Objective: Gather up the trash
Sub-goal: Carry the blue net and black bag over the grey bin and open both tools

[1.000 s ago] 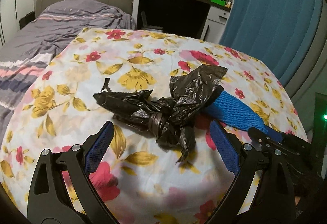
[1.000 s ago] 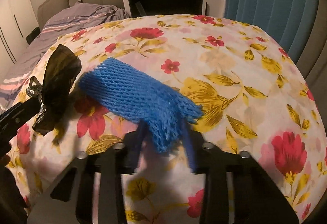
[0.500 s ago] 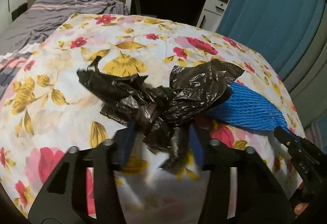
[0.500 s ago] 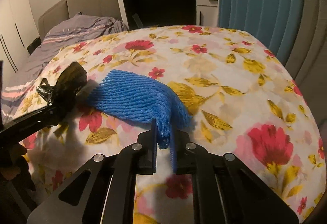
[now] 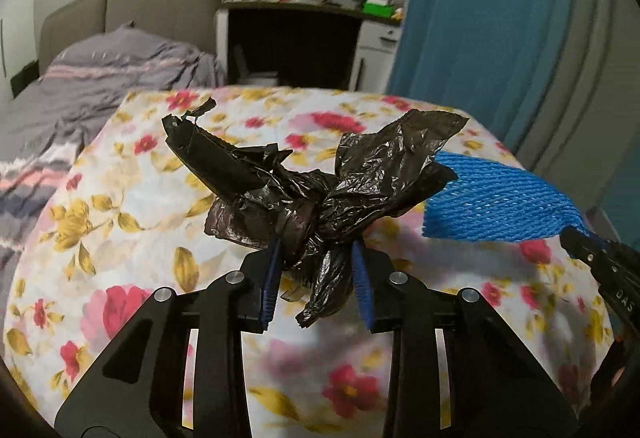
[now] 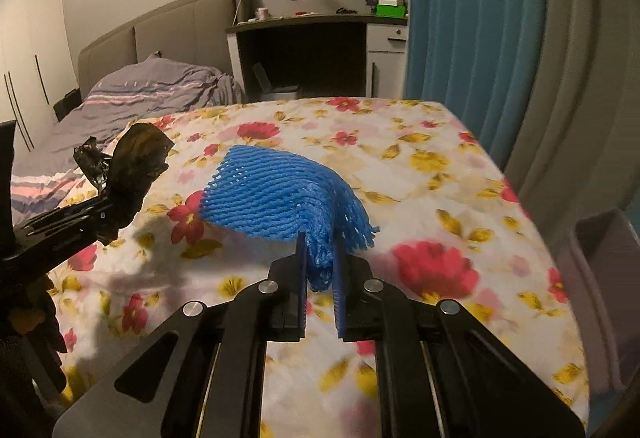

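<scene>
A crumpled black plastic bag (image 5: 320, 194) is clamped between the blue pads of the left gripper (image 5: 316, 262), the jaws drawn narrow around its bunched middle. The bag is held clear of the floral tablecloth (image 5: 120, 238); one twisted end is thrust up and to the left, a broader flap is spread up and to the right, and a ragged tail is left hanging below the fingertips. In the right wrist view the same bag (image 6: 132, 174) is seen at the far left, carried at the tip of the left gripper (image 6: 96, 218) above the cloth.

A blue foam net (image 6: 280, 194) is pinched by one gathered edge between the pads of the right gripper (image 6: 320, 266), whose jaws are closed almost together on it. The rest of the net is fanned out ahead and to the left of the fingertips, with a frayed fringe hanging at its right side; its shadow is cast on the tablecloth (image 6: 440, 198) beneath. In the left wrist view the net (image 5: 496, 206) is found just beside the bag's right flap, with the right gripper (image 5: 592, 254) gripping it at its right end.
</scene>
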